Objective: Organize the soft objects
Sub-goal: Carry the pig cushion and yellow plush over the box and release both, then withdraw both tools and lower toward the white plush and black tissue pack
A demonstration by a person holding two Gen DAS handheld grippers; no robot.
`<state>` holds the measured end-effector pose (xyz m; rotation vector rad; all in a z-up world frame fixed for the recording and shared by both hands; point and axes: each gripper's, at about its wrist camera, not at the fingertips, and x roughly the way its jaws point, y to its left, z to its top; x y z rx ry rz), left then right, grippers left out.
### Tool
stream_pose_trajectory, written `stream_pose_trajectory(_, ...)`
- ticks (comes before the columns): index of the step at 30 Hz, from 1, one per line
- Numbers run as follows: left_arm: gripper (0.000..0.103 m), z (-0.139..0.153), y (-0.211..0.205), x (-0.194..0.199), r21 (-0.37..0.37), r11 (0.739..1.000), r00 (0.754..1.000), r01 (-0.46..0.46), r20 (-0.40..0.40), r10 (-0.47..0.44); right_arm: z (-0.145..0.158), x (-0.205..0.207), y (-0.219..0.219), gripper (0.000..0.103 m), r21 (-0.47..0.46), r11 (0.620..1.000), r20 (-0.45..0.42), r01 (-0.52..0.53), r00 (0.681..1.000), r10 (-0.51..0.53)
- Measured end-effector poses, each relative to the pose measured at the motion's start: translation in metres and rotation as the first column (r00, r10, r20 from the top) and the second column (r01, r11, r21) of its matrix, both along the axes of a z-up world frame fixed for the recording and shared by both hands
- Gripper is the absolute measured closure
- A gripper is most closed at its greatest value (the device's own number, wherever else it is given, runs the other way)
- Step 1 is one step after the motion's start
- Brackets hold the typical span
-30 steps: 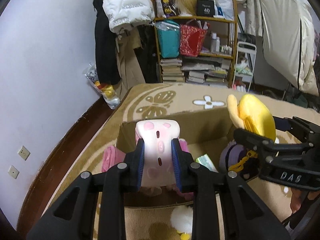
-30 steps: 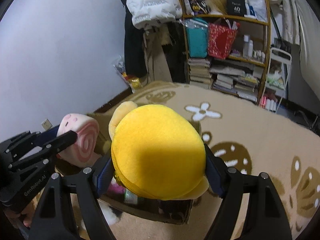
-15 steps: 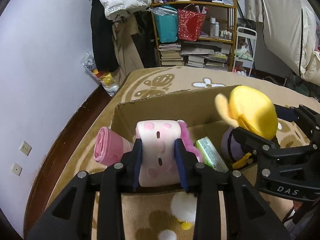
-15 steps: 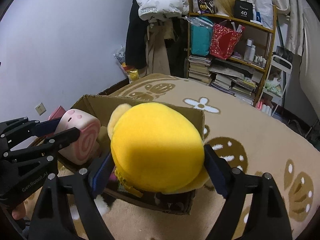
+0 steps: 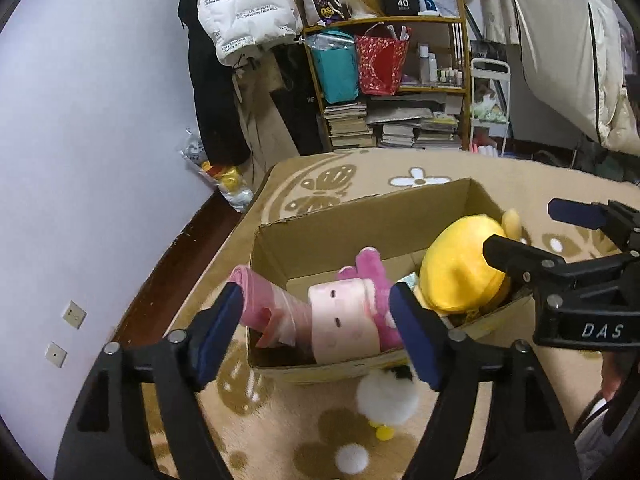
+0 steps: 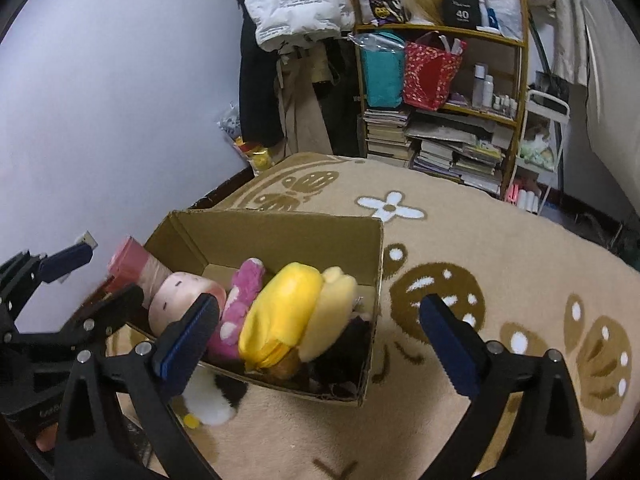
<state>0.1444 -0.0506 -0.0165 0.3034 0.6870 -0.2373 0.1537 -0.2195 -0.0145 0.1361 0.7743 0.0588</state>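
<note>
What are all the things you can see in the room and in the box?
cardboard box: one, brown, on the rug
yellow plush: one, yellow, in the box
pink swirl plush: one, pale pink, in the box
magenta plush: one, bright pink, between those two
pink roll: one, leaning over the box's left wall
white plush: one, on the rug before the box
rug: one, tan, flower pattern
shelf: one, wooden, by the back wall
left claw: one, black, blue pads, open
right claw: one, same, open
</note>
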Motion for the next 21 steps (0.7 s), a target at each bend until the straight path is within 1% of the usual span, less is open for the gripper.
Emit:
stream_pose_trajectory(2, 0.018, 0.004, 0.001, -0.004, -0.003, 1.000, 1.000, -0.001, 0.013, 0.001, 0.005, -0.003, -0.002, 0.000, 0.012, 1.000, 0.003, 0.005, 1.000, -0.005)
stream_pose_trajectory(3, 0.014, 0.006, 0.002, -0.007, 0.002, 1.000, 1.000, -0.004, 0.023, 0.003, 0.007, -0.006, -0.002, 0.000, 0.012, 1.000, 0.006, 0.008, 1.000, -0.008)
stream_pose_trajectory(4, 0.012, 0.008, 0.002, -0.010, 0.007, 1.000, 0.999, -0.008, 0.032, 0.008, 0.010, -0.008, -0.002, 0.000, 0.005, 1.000, 0.009, 0.010, 1.000, -0.010)
stream_pose_trajectory(6, 0.005, 0.013, 0.004, -0.015, 0.010, 1.000, 0.999, -0.012, 0.045, 0.011, 0.016, -0.012, 0.000, 0.000, -0.005, 1.000, 0.015, 0.006, 1.000, -0.006)
stream_pose_trajectory(8, 0.001, 0.018, 0.007, -0.021, 0.012, 1.000, 0.998, -0.018, 0.052, 0.017, 0.022, -0.016, 0.001, 0.000, -0.013, 1.000, 0.020, 0.006, 1.000, -0.006)
stream_pose_trajectory(14, 0.001, 0.027, 0.014, -0.038, 0.022, 0.999, 0.998, -0.032, 0.058, 0.031, 0.041, -0.030, 0.011, 0.000, -0.028, 1.000, 0.046, -0.010, 0.999, 0.011)
stream_pose_trajectory(21, 0.001, 0.032, 0.034, -0.061, -0.032, 0.998, 0.998, -0.061, 0.020, 0.061, 0.055, -0.050, 0.020, 0.000, 0.007, 1.000, 0.074, -0.019, 0.997, 0.019)
